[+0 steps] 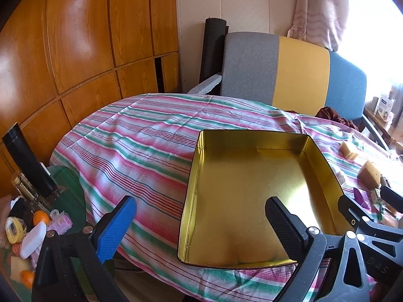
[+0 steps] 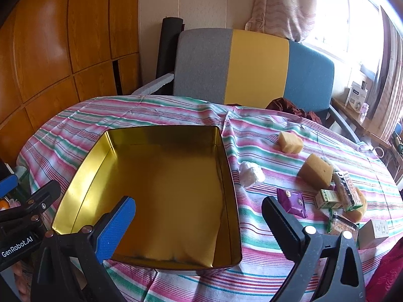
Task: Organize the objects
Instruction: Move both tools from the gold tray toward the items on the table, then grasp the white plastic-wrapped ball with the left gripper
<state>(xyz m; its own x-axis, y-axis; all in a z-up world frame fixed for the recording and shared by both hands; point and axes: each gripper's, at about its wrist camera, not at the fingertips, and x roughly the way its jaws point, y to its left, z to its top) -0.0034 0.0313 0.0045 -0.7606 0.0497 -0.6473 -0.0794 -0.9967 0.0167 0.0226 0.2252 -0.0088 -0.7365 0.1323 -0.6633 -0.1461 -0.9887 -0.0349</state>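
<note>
left gripper wide open, holds nothing | right gripper wide open, holds nothing | gold tin (nothing inside) on striped cloth | purple packet, white wad, two sponges beside tin | chair behind

A striped tablecloth covers the table; gold tin at nine o'clock, sponges and packets at three.
</note>
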